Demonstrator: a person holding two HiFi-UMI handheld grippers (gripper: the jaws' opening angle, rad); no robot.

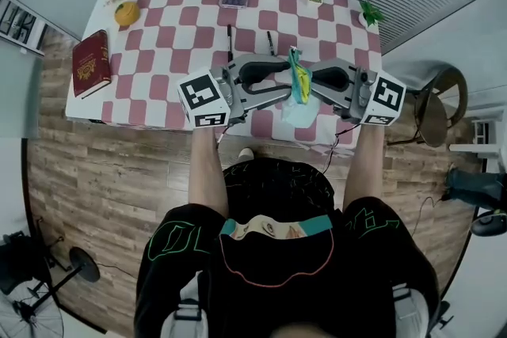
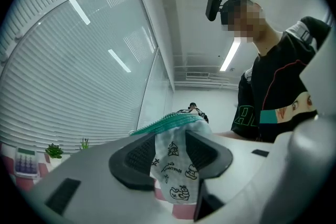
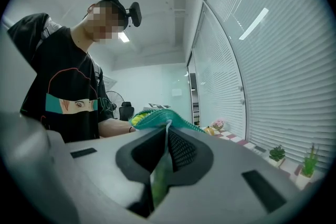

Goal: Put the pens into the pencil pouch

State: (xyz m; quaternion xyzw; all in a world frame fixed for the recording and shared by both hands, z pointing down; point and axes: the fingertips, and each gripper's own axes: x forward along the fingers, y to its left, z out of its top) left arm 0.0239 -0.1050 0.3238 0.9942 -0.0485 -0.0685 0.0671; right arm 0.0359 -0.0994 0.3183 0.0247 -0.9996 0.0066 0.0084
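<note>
While slack between parted left tongs (image 2: 170, 152) — printed cloth pouch (image 1: 299, 87), teal edge clamped in right tongs (image 3: 165, 147).

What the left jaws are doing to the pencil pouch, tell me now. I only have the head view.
Observer: In the left gripper view, the left gripper is open. Its pads stand apart, with the printed fabric of the pencil pouch between them.
Operator: Now report the right one.
Observer: In the right gripper view, the right gripper is shut on a thin fold of the pouch, just below its teal zipper.
</note>
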